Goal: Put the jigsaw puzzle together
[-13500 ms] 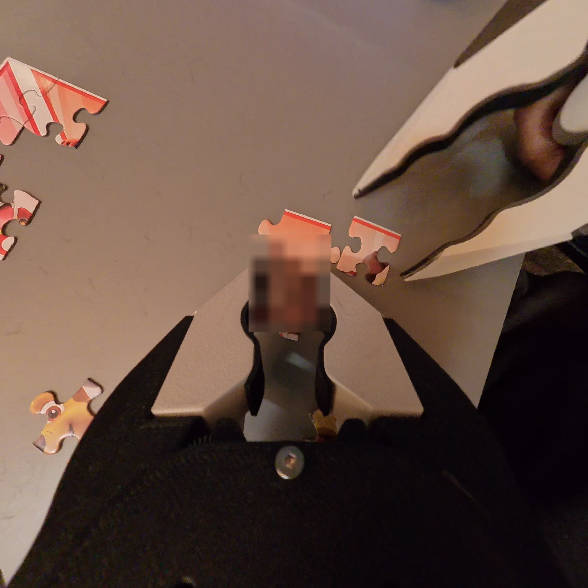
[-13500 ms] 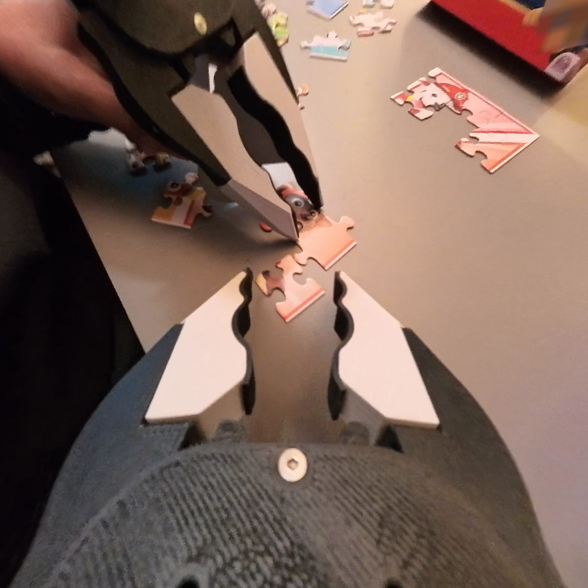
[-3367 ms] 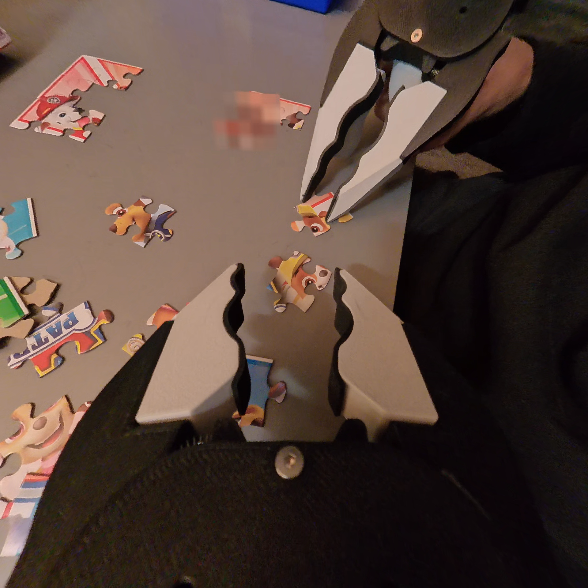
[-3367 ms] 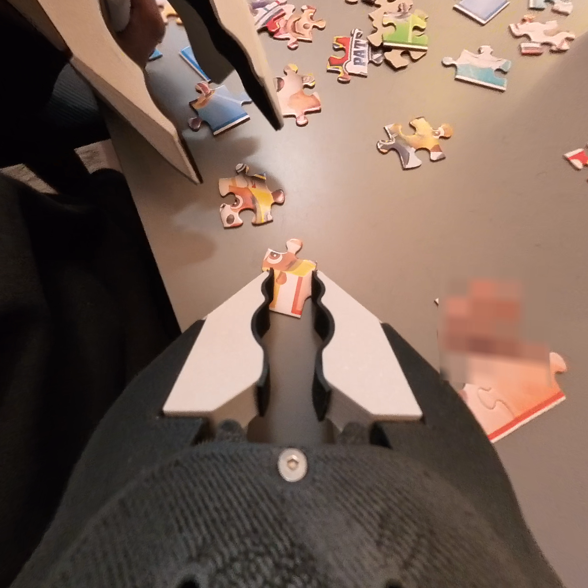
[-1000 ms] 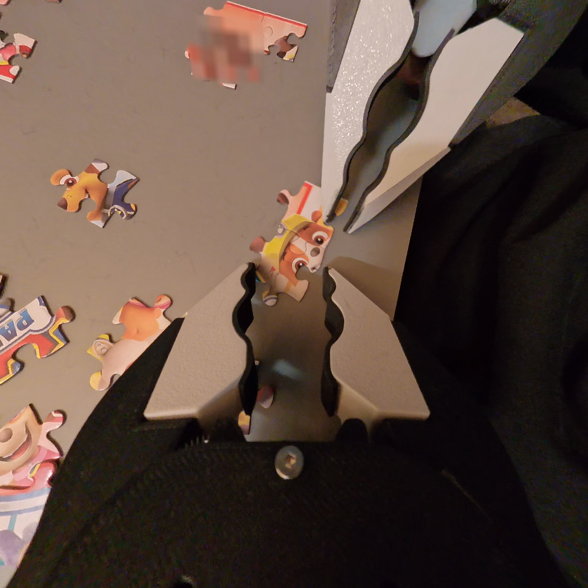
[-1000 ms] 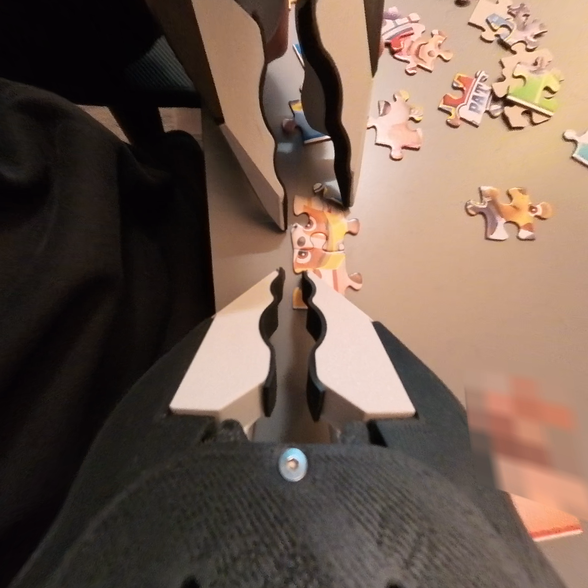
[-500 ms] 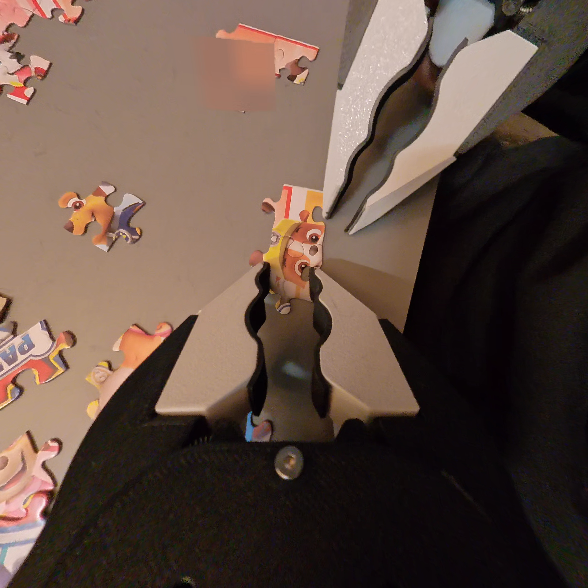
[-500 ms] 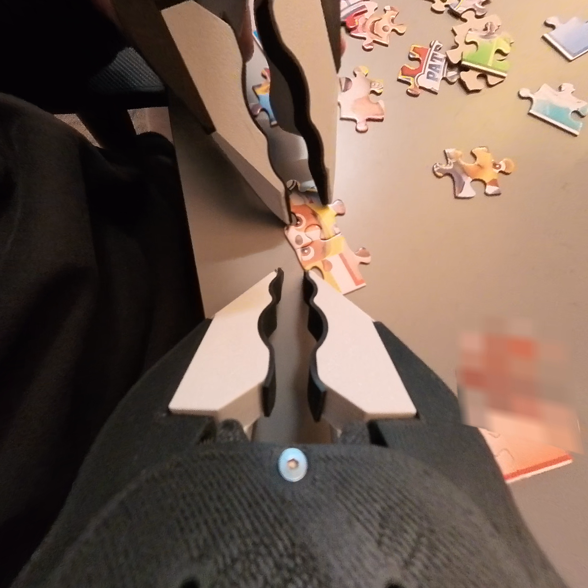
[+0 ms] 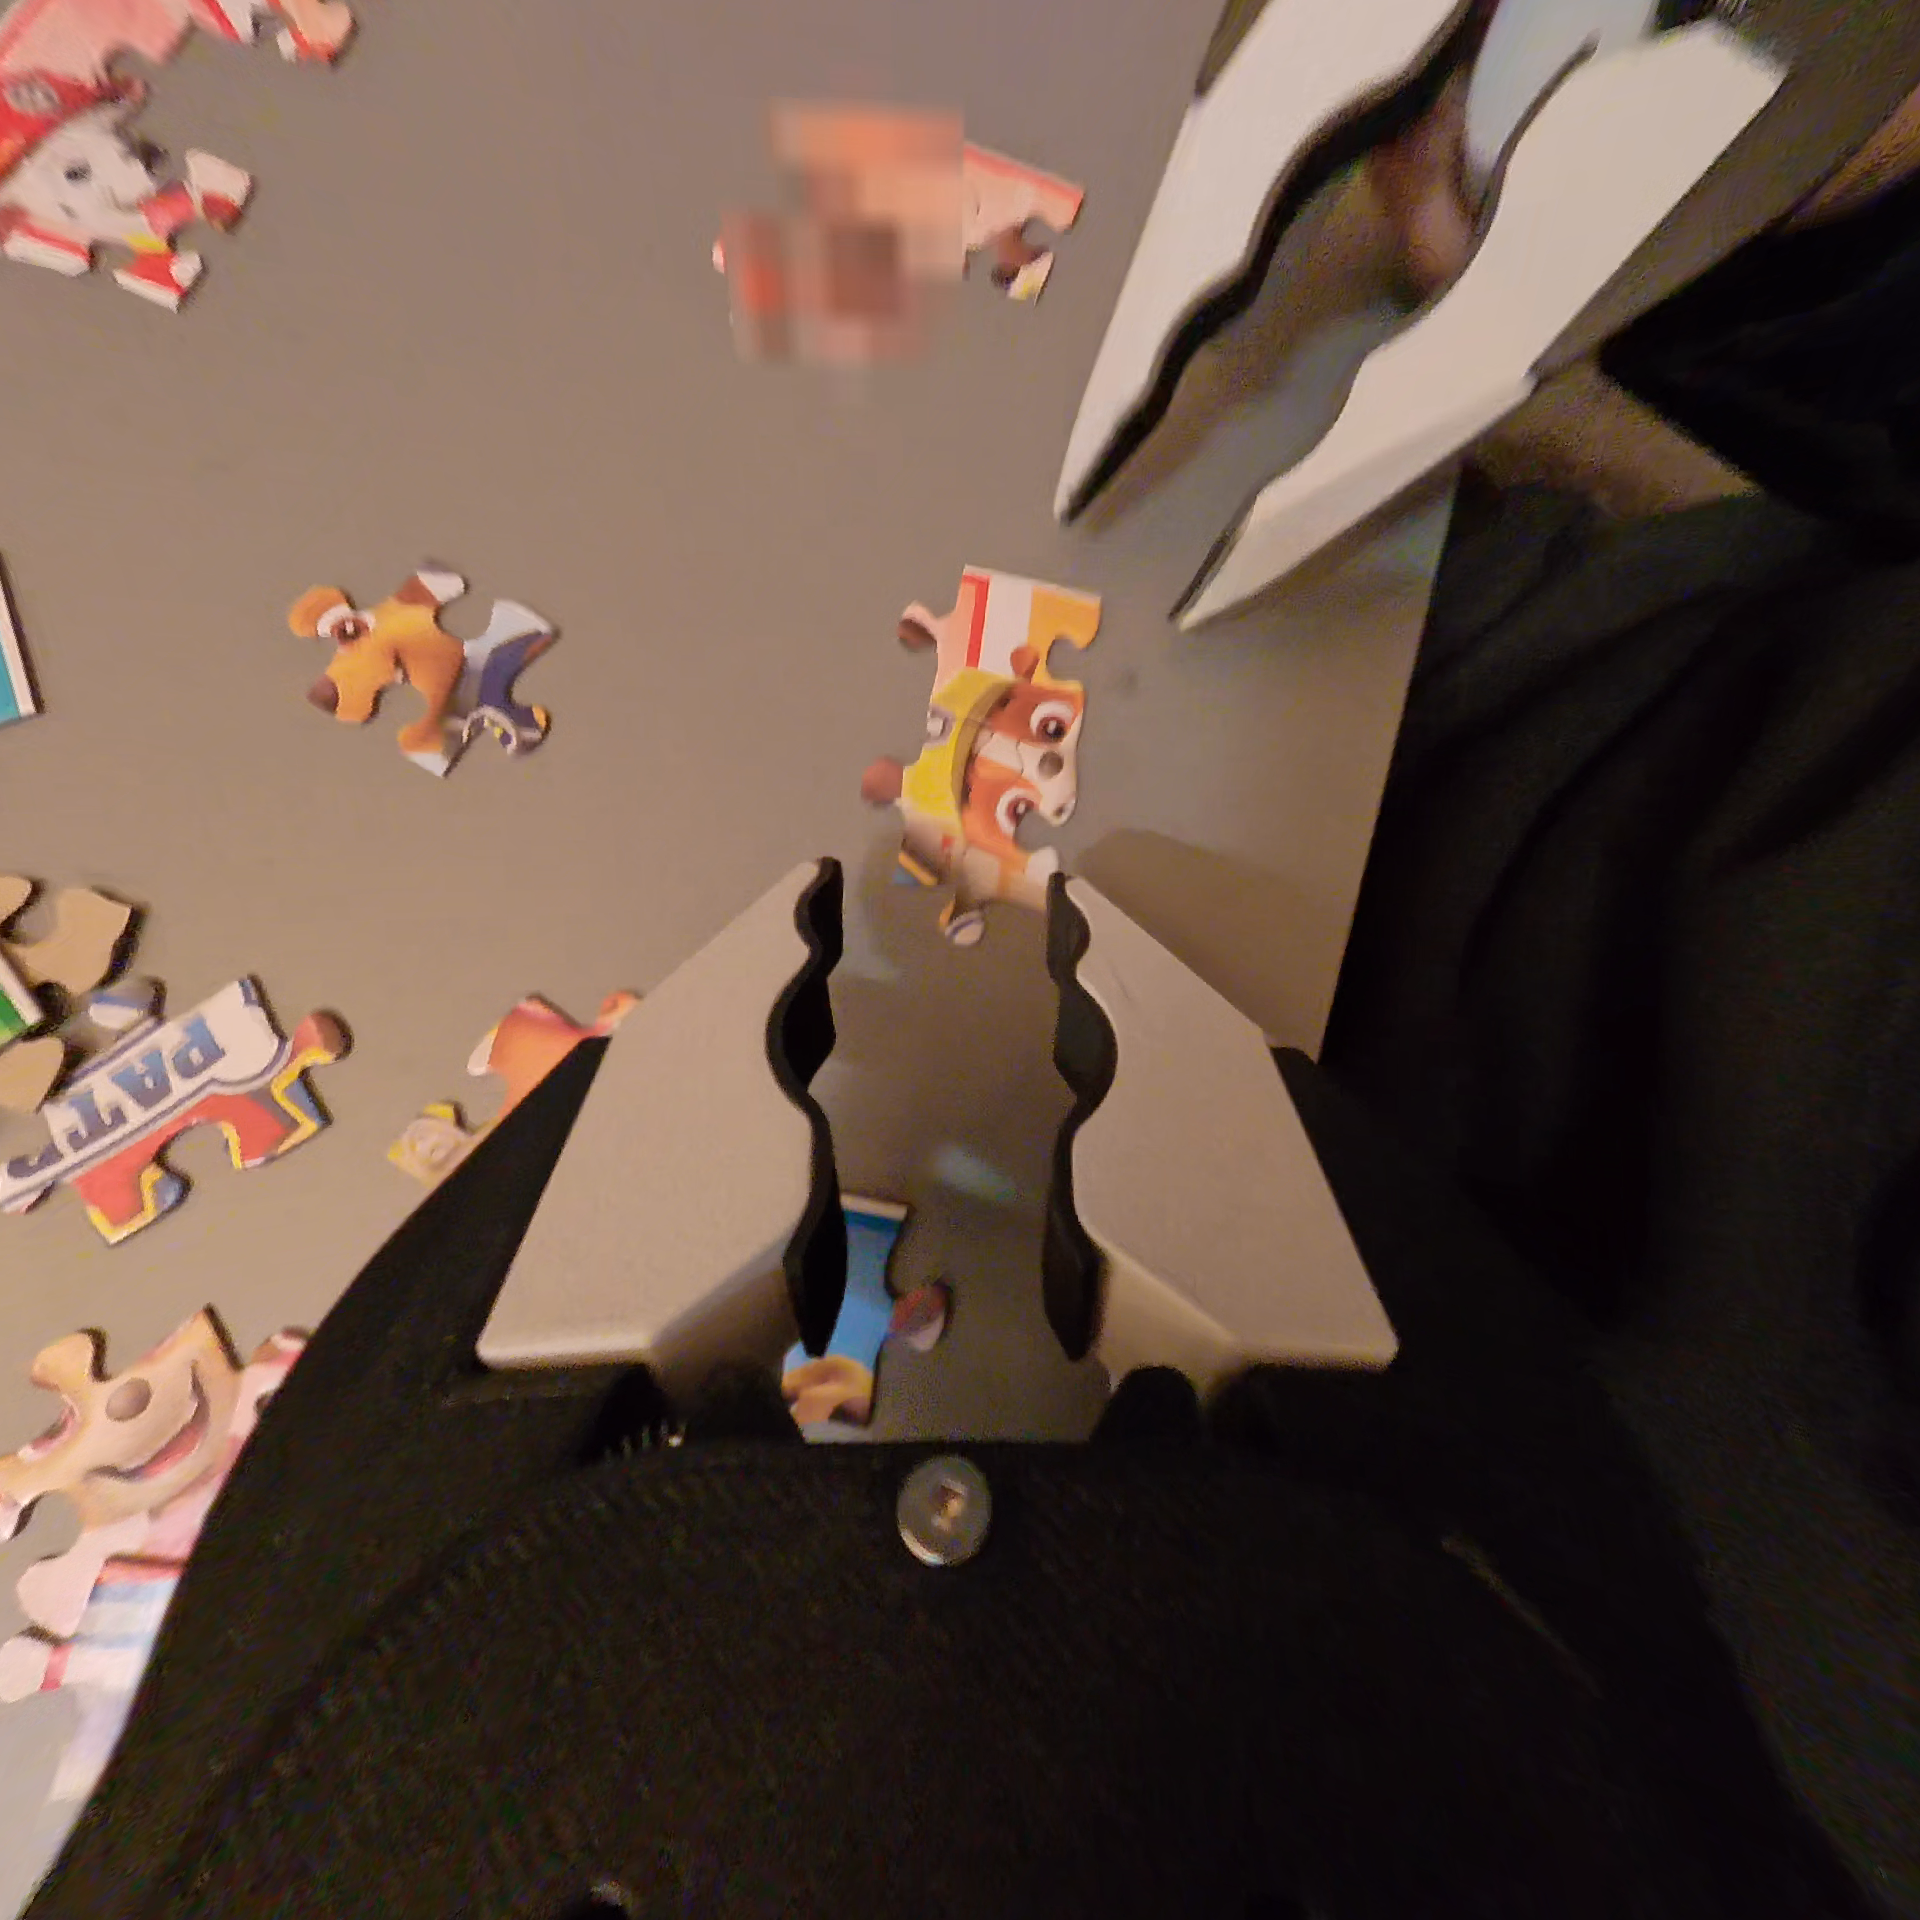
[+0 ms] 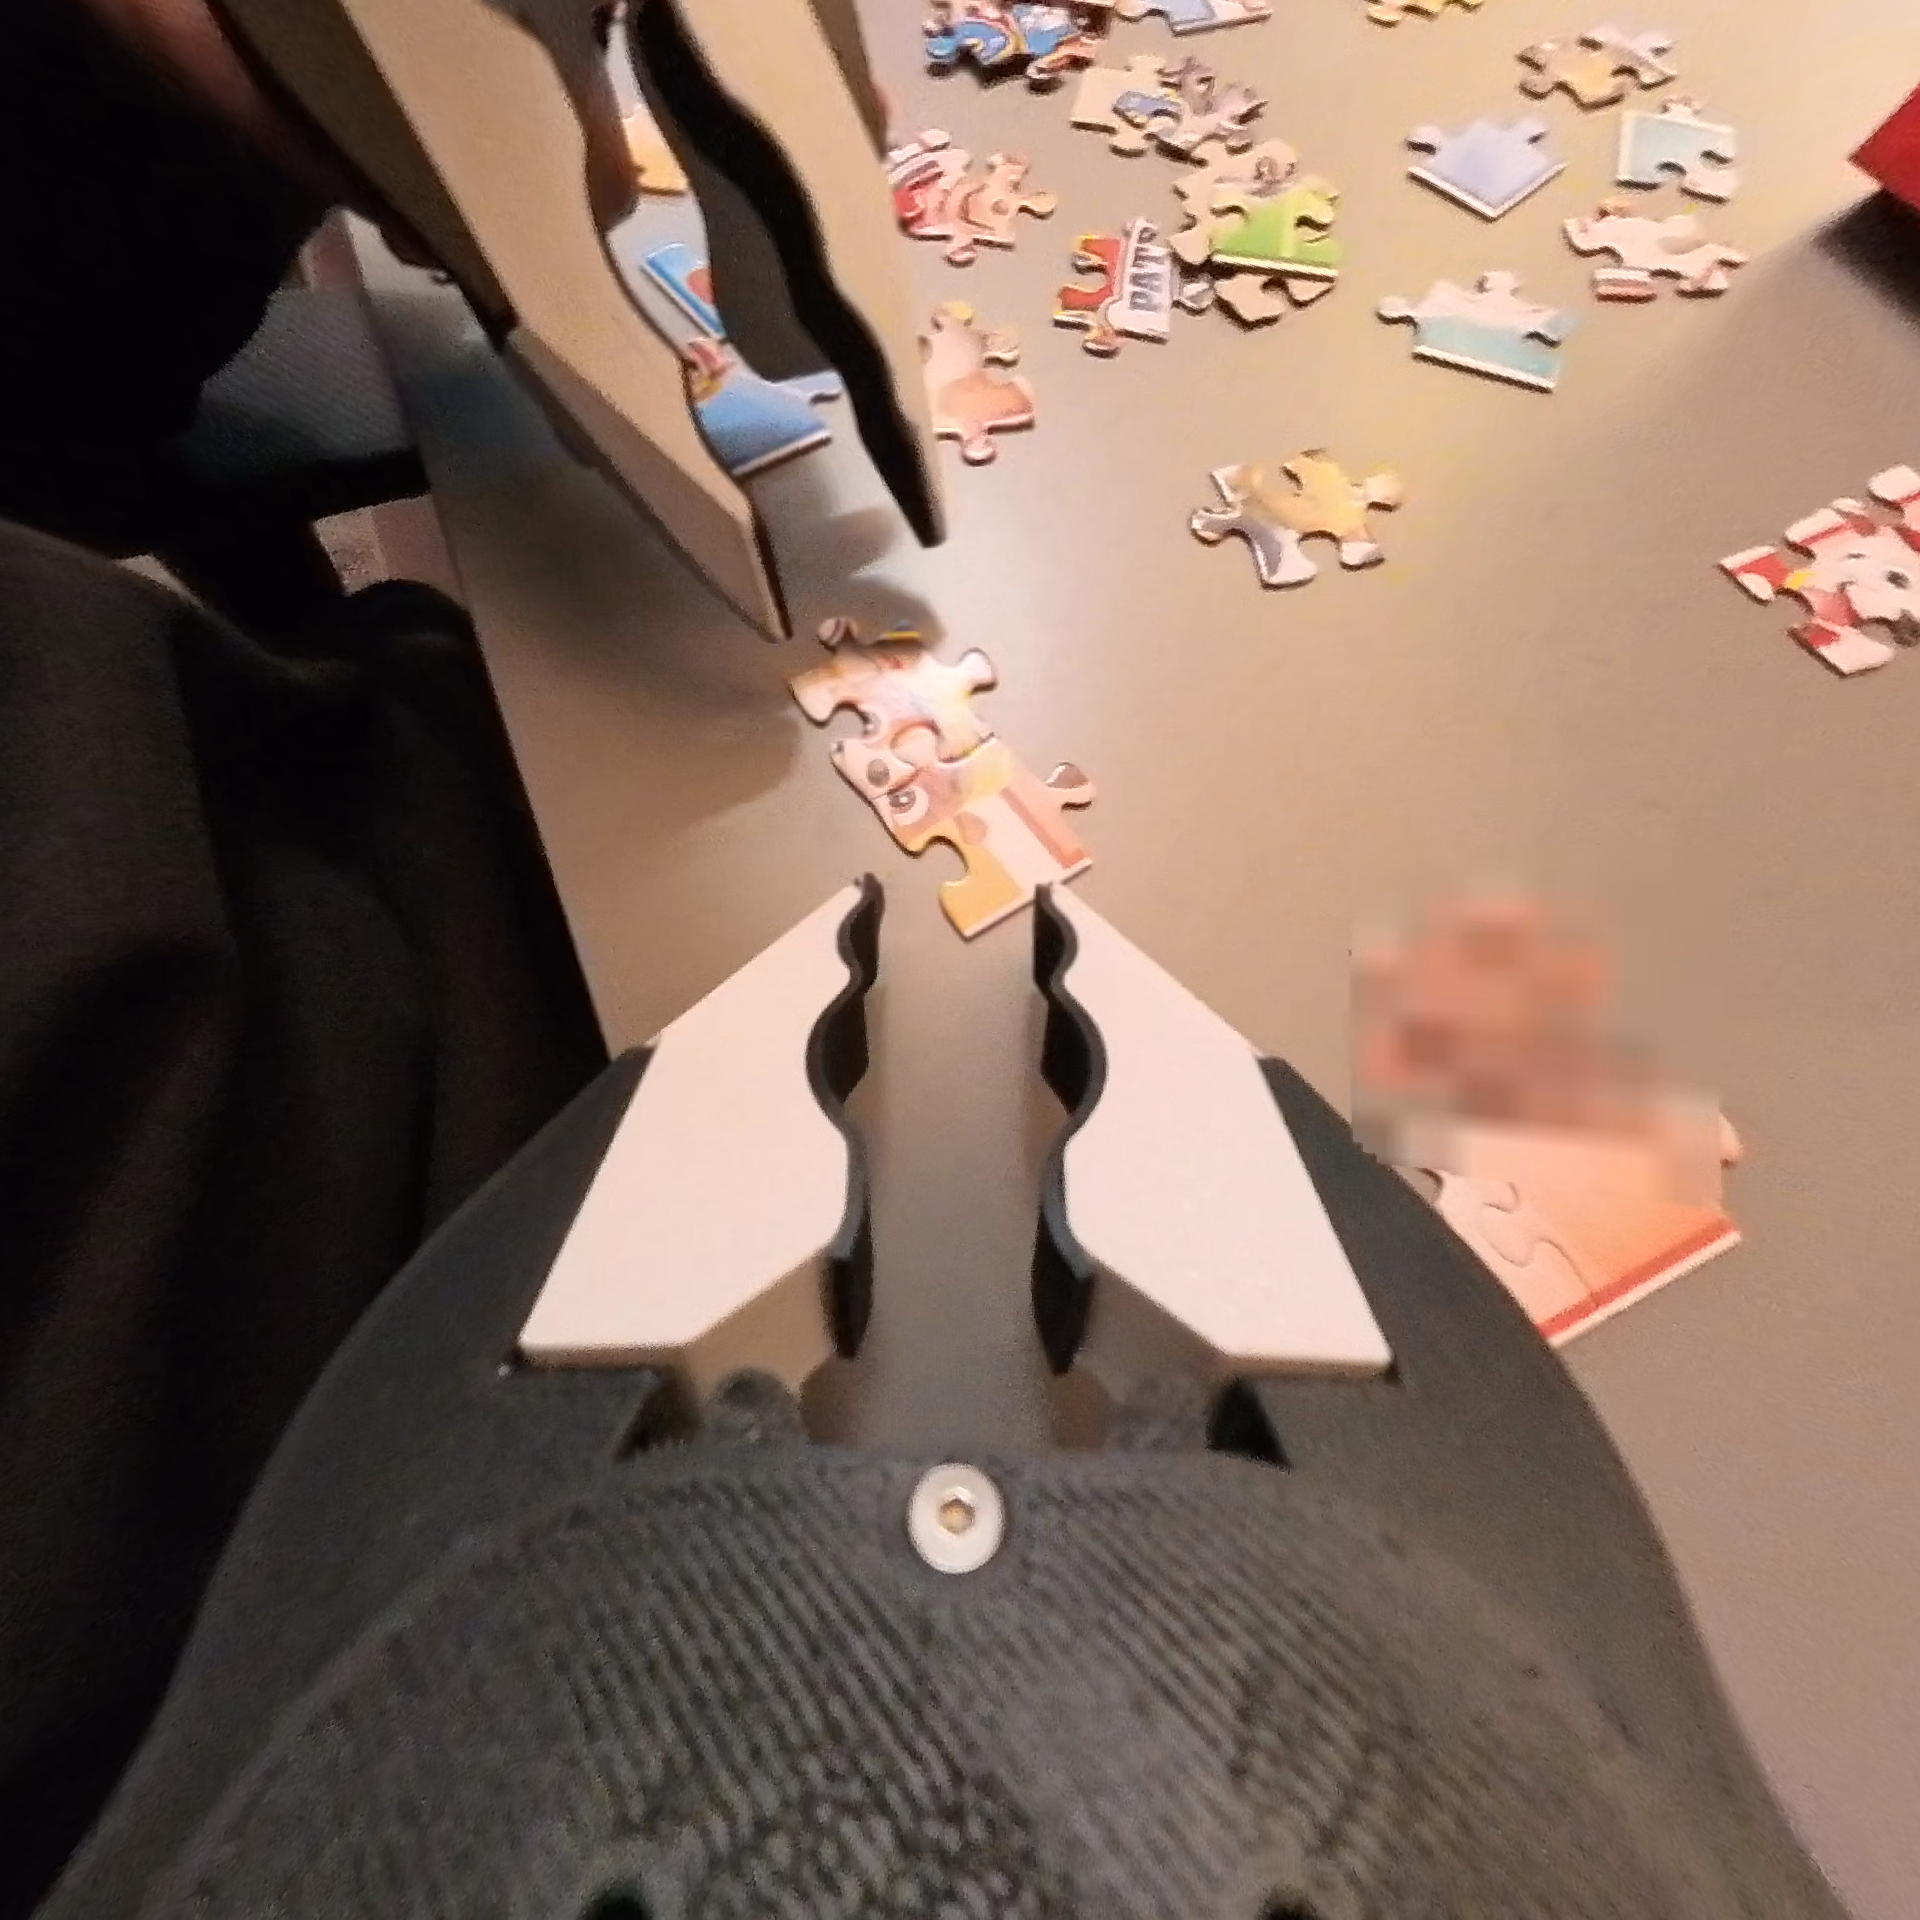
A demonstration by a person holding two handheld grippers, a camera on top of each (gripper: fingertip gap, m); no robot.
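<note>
Far left of the grey table (image 9: 644,436) lies a red-and-white pup section (image 9: 94,197), w/ a lettered piece (image 9: 166,1112) nearer the person, by a green piece w/ cardboard-brown backs (image 10: 1262,234). A bit rightward sits a brown pup piece (image 9: 426,670), well apart from the rest, and a small orange piece (image 9: 540,1039) partly behind the left gripper's body.

Left gripper (image 9: 940,883): fingers apart, nothing between the pads but bare table. Under it, back toward its base, a blue piece (image 9: 862,1320) shows through the gap. Just ahead of its tips is the joined pair of pieces (image 9: 992,748), orange pup face w/ yellow hat, flat on the table near the table's edge. Its near tab is just beside the right-hand fingertip (image 9: 1060,904); can't tell if they touch.

Farther back, a joined orange-red section (image 9: 1013,208), partly blurred over.

Right gripper (image 10: 951,899): fingers apart too, grasp bare. It sits on the other side of the joined pair, tips close to the pair's striped end, no contact visible. In the left view its white fingers (image 9: 1153,416) hang above the table, clear of the pair.

Right of everything: dark clothing (image 9: 1662,935) of the person, past the table edge. More loose pieces, pale blue (image 10: 1486,161) and others, lie scattered at the far side.
</note>
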